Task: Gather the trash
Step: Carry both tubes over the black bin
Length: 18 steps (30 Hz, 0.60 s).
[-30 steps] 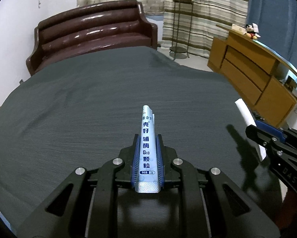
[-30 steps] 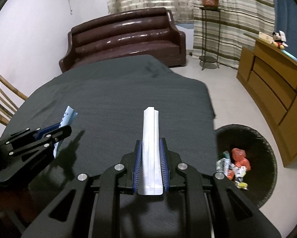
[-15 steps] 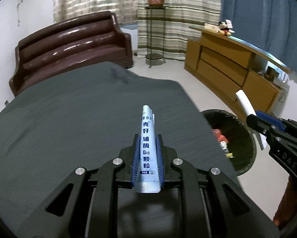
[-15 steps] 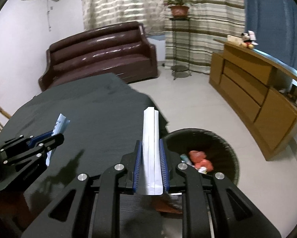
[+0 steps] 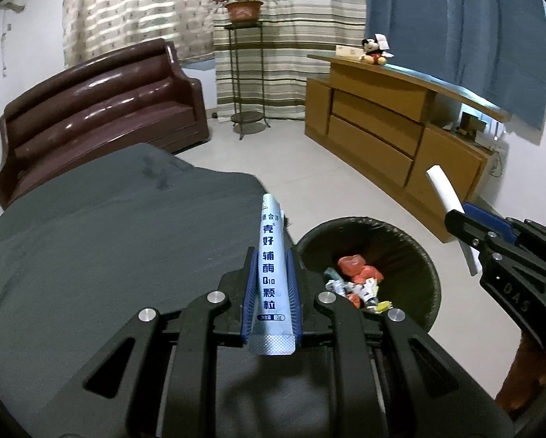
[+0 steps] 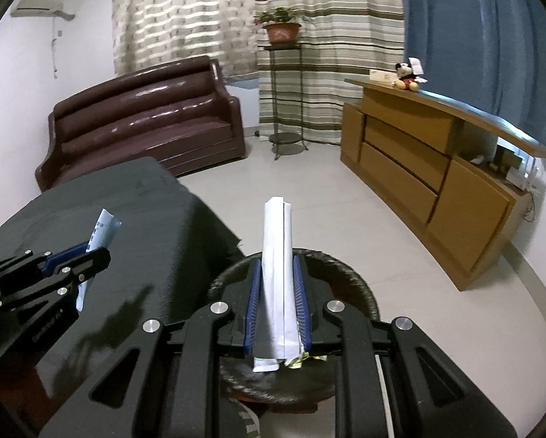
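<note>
Honestly, both hands are loaded, so it's all about the drop.
Left wrist view: left gripper point(image 5: 272, 273) pinched on a blue sachet point(image 5: 271, 273), hovering at the table point(image 5: 90, 237) edge; bin point(image 5: 424, 255) just right of it, so slide over first.
Right wrist view: right gripper point(image 6: 277, 284) clamped on a white sachet point(image 6: 277, 273), bin point(image 6: 360, 284) rim right below; release over the middle.

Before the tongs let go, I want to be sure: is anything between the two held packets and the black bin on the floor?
Nothing visible. The black round bin is open-topped beside the dark table. The white paper packet is above its rim; the pale blue printed sachet is beside it.
</note>
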Available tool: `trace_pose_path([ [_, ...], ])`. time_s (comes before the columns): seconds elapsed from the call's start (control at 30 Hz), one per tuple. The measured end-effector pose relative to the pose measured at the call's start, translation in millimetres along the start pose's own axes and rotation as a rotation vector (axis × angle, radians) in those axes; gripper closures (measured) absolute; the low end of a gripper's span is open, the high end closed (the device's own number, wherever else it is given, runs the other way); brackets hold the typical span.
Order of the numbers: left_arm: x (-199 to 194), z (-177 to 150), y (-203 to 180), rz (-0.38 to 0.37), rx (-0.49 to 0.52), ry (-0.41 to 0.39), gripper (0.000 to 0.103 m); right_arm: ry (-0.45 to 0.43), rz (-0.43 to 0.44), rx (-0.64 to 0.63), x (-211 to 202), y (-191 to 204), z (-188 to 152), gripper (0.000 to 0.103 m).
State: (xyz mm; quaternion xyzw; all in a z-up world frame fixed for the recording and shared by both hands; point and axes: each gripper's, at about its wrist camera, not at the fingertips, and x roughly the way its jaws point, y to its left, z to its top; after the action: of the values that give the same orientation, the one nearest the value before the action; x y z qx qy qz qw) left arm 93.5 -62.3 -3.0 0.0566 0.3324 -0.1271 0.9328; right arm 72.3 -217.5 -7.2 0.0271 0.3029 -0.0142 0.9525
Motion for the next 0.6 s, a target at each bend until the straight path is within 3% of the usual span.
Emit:
trace_pose_path([
  [0.6,42,12,-33,-0.023,0.062,0.043,0.086,-0.005,-0.024,0.047,19,-23,0,0.084],
])
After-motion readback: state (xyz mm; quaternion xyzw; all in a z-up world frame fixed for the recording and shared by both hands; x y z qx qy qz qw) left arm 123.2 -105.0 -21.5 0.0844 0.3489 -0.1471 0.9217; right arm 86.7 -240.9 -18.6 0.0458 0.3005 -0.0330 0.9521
